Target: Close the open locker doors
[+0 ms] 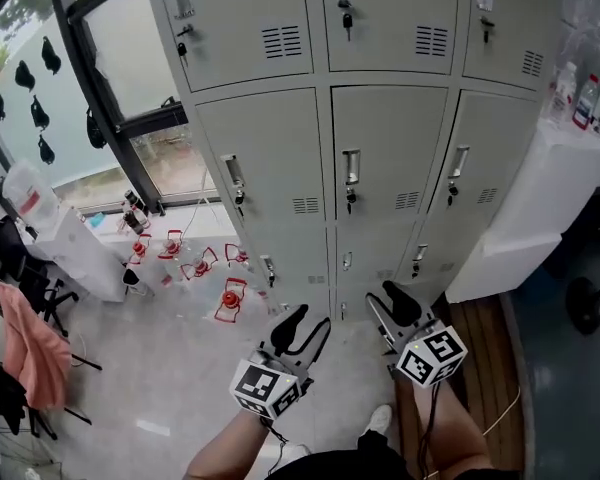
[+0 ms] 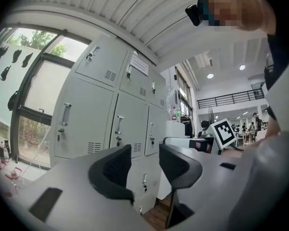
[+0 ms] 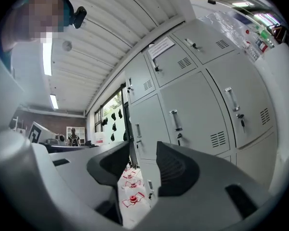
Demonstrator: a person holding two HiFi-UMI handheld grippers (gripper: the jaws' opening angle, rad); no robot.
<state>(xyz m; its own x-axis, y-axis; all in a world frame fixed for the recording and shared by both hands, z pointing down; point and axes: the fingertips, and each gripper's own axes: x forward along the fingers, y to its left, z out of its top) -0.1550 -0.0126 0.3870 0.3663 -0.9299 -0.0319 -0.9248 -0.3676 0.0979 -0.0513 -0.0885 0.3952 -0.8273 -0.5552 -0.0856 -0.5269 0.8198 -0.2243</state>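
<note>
1. Though the task calls for open doors, every one of the locker doors (image 1: 388, 163) in the head view sits flush in its frame. The lockers stand straight ahead of the person, beside the window (image 1: 110, 58).
2. Doors face the person squarely. Long axis upright. Handles (image 1: 351, 168) run upright along each door's left edge, so hinges are probably on the right.
3. Left claw (image 1: 302, 330) is released: jaws apart, nothing between them, only lockers beyond (image 2: 144, 170).
4. Right claw (image 1: 388, 310) is also released and empty, level, aimed at the lower doors (image 3: 137, 170).
5. Judgement: either closing is done or a door ajar lies outside these views. Check the rows first. For any door found ajar, push with the claw's flat near the handle edge, square to the face, until flush.
6. Surroundings: red objects (image 1: 230, 298) on the floor (image 1: 160, 388) at left, white cabinet (image 1: 540, 208) at right.
</note>
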